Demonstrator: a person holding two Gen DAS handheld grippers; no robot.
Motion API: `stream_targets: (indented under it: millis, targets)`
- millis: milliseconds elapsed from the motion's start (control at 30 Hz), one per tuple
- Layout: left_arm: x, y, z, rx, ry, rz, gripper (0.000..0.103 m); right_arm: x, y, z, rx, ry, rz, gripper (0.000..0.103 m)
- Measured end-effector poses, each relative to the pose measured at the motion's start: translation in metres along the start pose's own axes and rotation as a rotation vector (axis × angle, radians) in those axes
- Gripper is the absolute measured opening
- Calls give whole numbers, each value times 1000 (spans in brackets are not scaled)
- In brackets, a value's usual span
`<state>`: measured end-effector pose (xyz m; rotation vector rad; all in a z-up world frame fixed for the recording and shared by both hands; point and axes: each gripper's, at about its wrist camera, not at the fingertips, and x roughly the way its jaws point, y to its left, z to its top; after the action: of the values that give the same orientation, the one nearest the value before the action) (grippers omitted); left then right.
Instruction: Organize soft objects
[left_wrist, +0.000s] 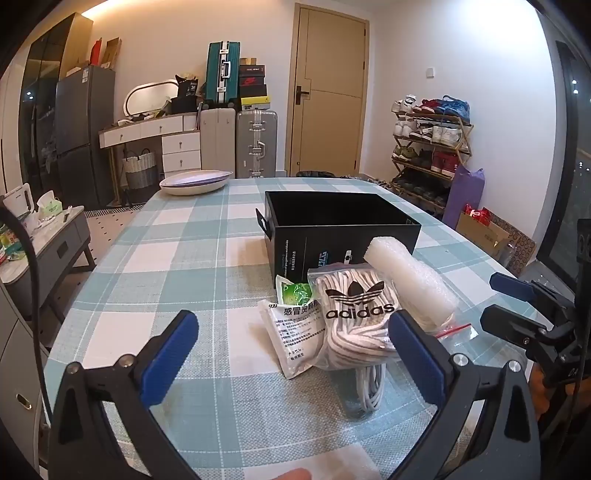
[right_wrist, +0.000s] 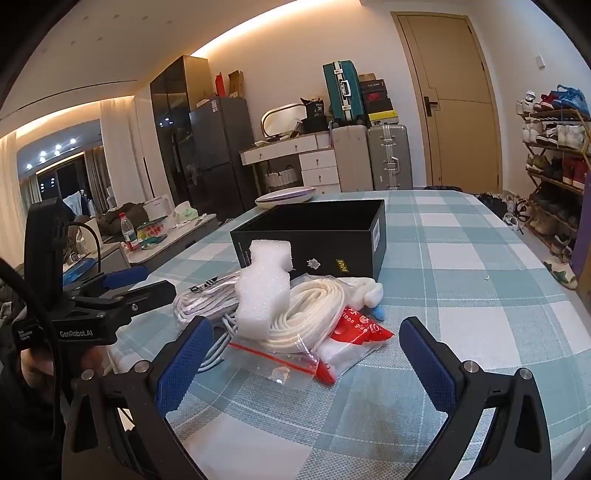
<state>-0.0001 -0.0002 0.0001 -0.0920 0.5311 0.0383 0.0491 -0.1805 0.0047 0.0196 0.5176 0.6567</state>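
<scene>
Both of my grippers hang above the near edge of the checked tablecloth (left_wrist: 177, 258), neither touching anything.

Left gripper (left_wrist: 293, 354): its blue-padded fingers (left_wrist: 170, 354) stand wide apart with nothing between them but cloth and the near end of the pile. In the right wrist view I see it from the side at far left (right_wrist: 142, 282), and there too its fingers are parted.

Right gripper (right_wrist: 306, 362): fingers spread wide, empty, hovering just short of the pile. The left wrist view catches it at the right edge (left_wrist: 513, 302), also parted.

The soft things lie heaped on the table directly in front of the open black box (left_wrist: 343, 225), the nearest of them close against its front wall:
- adidas zip bag of white laces (left_wrist: 356, 317), at the centre of the heap.
- white foam roll (left_wrist: 410, 284) lying across the right of that bag; from the right wrist it looks like a notched block (right_wrist: 264, 291).
- white medicine sachet with a green corner (left_wrist: 295, 325), just left of the adidas bag and touching it.
- coiled white cable (left_wrist: 367, 387) poking out beneath the bag on the near side.
- second clear bag of cream cord (right_wrist: 314, 314) and a red balloon-glue packet (right_wrist: 360, 328), seen from the right wrist.

Box interior, as far as I can see it, shows only dark walls. A stack of plates (left_wrist: 195, 181) sits at the far left corner of the table.
</scene>
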Motion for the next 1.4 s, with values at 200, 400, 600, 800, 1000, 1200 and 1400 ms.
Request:
stream_targets:
  millis: [200, 400, 600, 800, 1000, 1200, 1400]
  targets:
    - [1, 0, 0, 2, -1, -4, 103, 0, 0, 0, 6, 9, 3, 103]
    - [3, -3, 2, 9, 2, -2, 103, 1, 0, 0, 11, 12, 4, 103]
    - [-3, -2, 5, 9, 0, 2, 103, 0, 0, 0, 12, 13, 6, 103]
    - [-1, 1, 1, 10, -3, 4, 103, 0, 0, 1, 14, 14, 5, 103]
    - [0, 0, 0, 12, -3, 9, 103, 1, 0, -2, 15, 15, 6, 103]
    - [0, 0, 0, 14, -1, 13, 103, 1, 0, -2, 16, 14, 7, 103]
    - [0, 1, 0, 12, -3, 15, 103, 1, 2, -5, 16, 11, 7, 103]
